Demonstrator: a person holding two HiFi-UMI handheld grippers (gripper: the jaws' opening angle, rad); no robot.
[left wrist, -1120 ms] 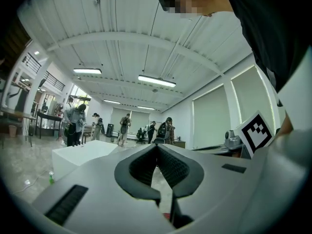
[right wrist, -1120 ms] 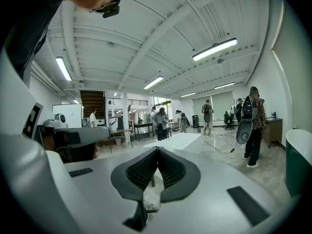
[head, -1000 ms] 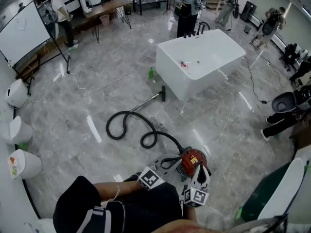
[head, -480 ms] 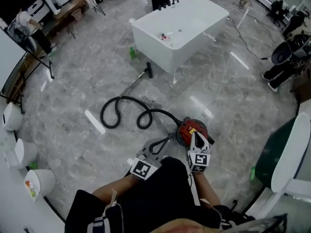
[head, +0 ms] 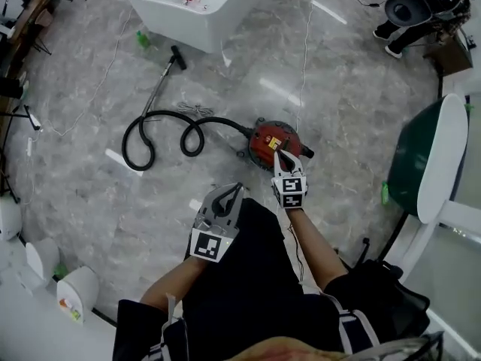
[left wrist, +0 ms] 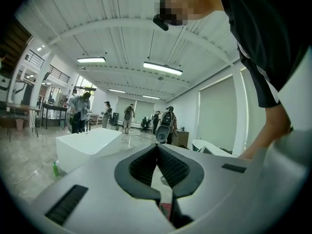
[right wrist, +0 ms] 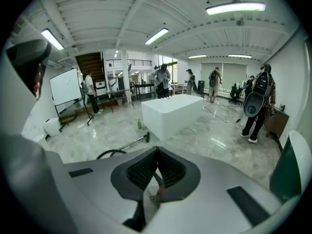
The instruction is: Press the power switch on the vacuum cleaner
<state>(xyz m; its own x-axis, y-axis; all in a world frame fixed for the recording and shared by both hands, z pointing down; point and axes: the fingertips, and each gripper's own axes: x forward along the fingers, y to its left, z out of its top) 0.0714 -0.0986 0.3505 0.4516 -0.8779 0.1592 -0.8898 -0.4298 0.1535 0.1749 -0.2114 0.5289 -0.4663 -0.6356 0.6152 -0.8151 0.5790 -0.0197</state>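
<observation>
Right gripper (right wrist: 157, 150): jaws closed tip to tip, nothing clamped, with a sliver of red showing through the gap behind them. Left gripper (left wrist: 157, 146): same, pinched shut and empty.

In the head view your right tips sit over the near edge of the red vacuum cleaner (head: 270, 141), which is on the floor (head: 361, 89). I can't tell if they touch it. The left gripper hangs nearer you, apart from the canister. The switch itself isn't resolvable from here.

Risks:
- Closed tips make a narrow point, so an off-centre push will likely skid off the rounded shell.
- The floor looks slick, so a sideways shove could roll the canister away.
- The hose (head: 218, 119) loops off to its left; dragging it would turn the body and move the switch.
</observation>
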